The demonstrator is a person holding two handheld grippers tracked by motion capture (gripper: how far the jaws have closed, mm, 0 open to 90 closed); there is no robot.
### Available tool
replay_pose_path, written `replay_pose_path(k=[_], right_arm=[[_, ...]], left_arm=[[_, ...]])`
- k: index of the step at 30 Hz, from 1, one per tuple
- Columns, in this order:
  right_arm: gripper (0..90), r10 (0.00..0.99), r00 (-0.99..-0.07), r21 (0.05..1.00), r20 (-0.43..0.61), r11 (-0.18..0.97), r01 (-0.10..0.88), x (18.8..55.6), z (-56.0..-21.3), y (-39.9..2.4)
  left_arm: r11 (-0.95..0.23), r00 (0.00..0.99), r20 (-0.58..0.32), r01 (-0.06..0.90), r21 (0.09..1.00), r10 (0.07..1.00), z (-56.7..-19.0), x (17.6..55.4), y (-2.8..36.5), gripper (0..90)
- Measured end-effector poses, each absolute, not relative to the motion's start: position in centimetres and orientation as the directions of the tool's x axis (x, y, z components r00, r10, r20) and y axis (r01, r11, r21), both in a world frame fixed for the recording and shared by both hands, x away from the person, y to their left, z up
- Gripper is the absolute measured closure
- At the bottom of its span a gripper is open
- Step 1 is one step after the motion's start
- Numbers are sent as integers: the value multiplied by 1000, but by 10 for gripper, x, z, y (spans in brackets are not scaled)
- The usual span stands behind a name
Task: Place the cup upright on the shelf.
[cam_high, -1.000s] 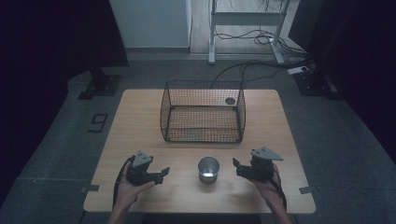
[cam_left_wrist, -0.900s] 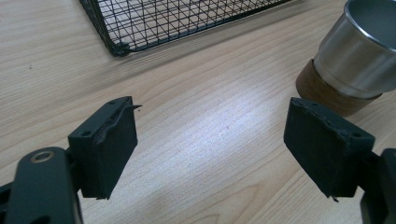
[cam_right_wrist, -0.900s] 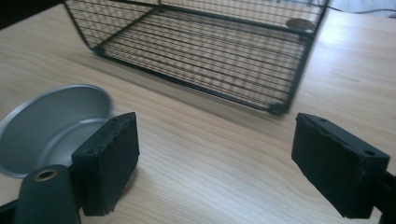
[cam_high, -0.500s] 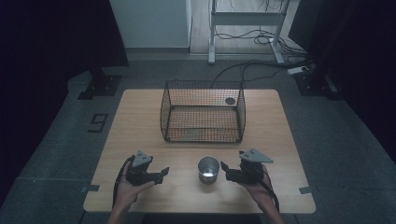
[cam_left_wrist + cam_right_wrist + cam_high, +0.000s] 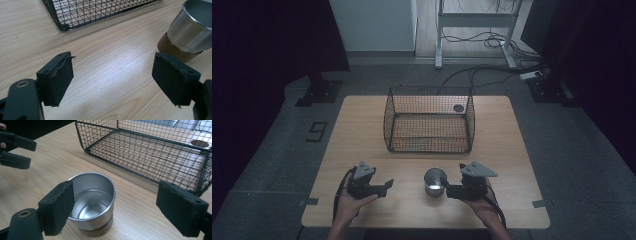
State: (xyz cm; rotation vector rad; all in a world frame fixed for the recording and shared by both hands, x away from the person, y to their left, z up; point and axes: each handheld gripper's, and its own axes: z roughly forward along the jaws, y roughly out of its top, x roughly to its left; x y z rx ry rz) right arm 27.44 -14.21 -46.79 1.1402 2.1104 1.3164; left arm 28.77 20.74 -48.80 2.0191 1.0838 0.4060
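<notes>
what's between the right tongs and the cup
Nothing visible. The right tongs stand open right beside the cup, with only bare table around it; the basket sits farther back.

A light wooden counter (image 5: 362,125) with rounded corners stands on a grey floor (image 5: 272,160). Toward its far side sits a black wire-mesh basket (image 5: 429,120), rectangular and open at the top, its floor bare. A small dark round spot (image 5: 458,108) shows through the mesh near the basket's far right corner; whether it is a hole in the counter cannot be told. Beyond the counter stands a pale metal frame (image 5: 472,20) with black cables (image 5: 482,70) trailing over the floor near it. A dark number-shaped marking (image 5: 317,131) lies on the floor left of the counter.
</notes>
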Motion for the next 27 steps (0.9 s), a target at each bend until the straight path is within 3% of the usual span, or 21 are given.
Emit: replay_pose_path(k=[27], right_arm=[[91,752,-655,857,68,291,424,273,-478,-104]], left_arm=[[-314,589,-85,542,779,804,-483,285,208,174]])
